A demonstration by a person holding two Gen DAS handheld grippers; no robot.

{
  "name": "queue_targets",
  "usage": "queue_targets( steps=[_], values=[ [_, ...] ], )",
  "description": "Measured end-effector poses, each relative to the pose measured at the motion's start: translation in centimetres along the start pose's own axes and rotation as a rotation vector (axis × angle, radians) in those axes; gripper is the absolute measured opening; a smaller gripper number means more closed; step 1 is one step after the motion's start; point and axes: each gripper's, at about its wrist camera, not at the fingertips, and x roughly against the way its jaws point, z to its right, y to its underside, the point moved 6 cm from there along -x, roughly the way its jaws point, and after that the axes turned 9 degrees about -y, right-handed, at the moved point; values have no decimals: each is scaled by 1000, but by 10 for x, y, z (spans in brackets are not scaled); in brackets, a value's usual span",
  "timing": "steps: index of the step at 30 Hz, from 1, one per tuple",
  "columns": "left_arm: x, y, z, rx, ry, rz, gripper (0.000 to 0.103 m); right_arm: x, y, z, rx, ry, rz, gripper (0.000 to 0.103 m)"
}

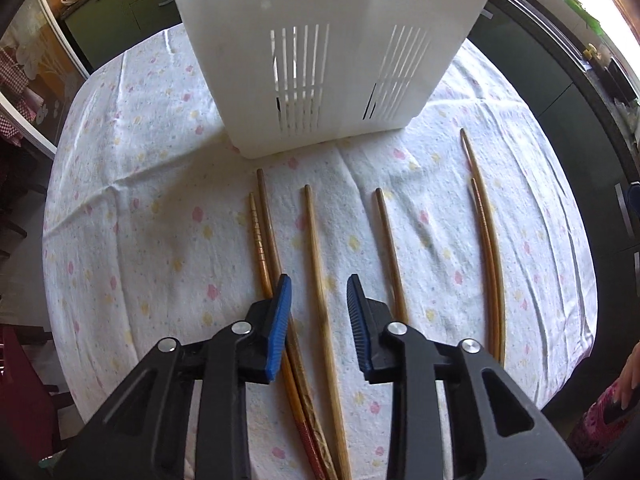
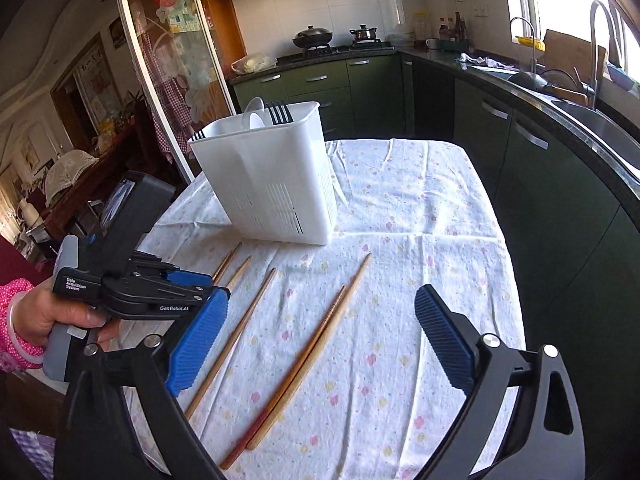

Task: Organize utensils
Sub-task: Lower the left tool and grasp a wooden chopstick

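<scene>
Left gripper (image 1: 319, 286): jaws apart, empty, straddling one chopstick (image 1: 320, 264).
Right gripper (image 2: 320, 332): spread wide, empty; chopstick pair (image 2: 308, 360) beneath.
Holder (image 2: 276, 184): ahead of both; contains forks (image 2: 279, 113).

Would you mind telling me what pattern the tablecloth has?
The tablecloth is white with small pink and yellow flowers, clearest in the right wrist view.

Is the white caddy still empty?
No. The white caddy already holds black forks and a white spoon, poking above its rim.
</scene>
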Motion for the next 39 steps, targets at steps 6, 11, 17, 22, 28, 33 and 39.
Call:
queue_targets(
  steps=[6,11,17,22,28,33,39],
  values=[
    [-10,-3,6,-8,-6,-33,14,-1,-2,2,-9,18,-31,98],
    [-13,-10,12,-19,-23,-43,9,-18,0,9,-66,-18,-124,98],
    [-14,-12,12,-26,-10,-41,7,-68,10,40,-312,-95,-354,98],
    [-13,-11,10,-35,-6,-33,7,-101,0,63,-336,50,-441,60],
    [-10,-8,9,-51,-6,-18,7,-132,-3,65,-311,141,-506,36],
    [-9,-6,10,-55,-2,-11,7,-141,4,53,-273,180,-545,24],
    [-7,-3,14,-54,4,-30,8,-133,18,39,-228,225,-603,20]
  ],
)
